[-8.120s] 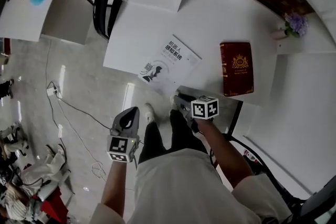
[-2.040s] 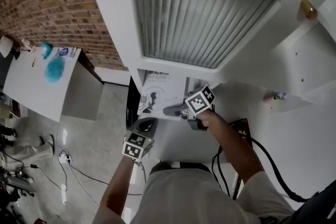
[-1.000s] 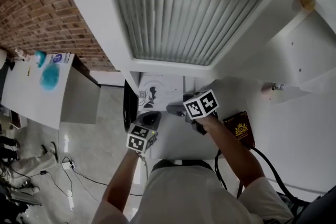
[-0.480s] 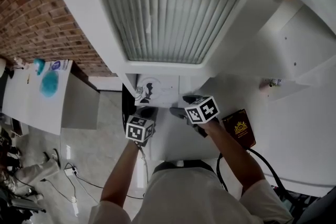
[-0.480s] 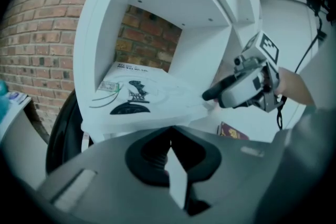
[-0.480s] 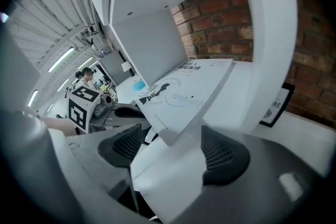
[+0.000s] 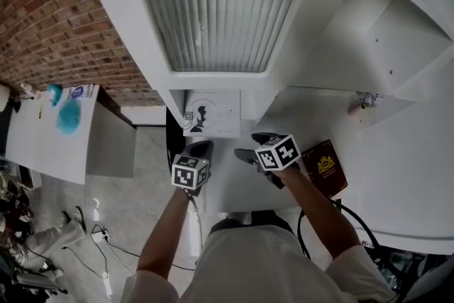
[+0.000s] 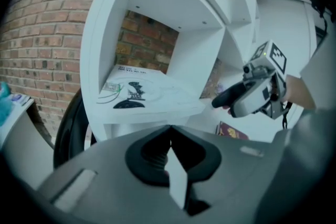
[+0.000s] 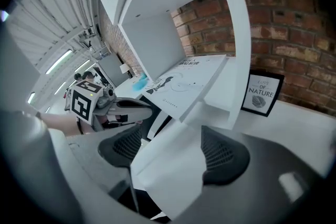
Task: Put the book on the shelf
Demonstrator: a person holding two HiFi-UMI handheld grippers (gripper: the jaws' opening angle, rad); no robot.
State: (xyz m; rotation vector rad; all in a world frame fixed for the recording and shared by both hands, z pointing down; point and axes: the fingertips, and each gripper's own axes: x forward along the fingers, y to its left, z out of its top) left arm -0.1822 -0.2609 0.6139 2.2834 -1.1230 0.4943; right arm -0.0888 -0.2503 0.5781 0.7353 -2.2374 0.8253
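Your left gripper (image 7: 199, 150) has its jaws pressed together with nothing between them, and it points toward the front of the white shelf (image 8: 100, 34). Your right gripper (image 7: 254, 146) has its jaws wide apart; between the pads only the white desk (image 7: 305, 106) shows, so it carries nothing. Both grippers hang over the front part of the desk, near each other but apart, just before the lowest open compartment of the shelf. The white book (image 7: 211, 112) lies flat on the bottom board of that compartment, cover up, and it reaches to the front edge of the board. No gripper touches it. A red book (image 7: 325, 167) lies flat near the front edge of the desk, just beside your right hand. A framed picture (image 9: 261, 93) stands at the back edge of the desk, against the brick wall (image 7: 64, 10)
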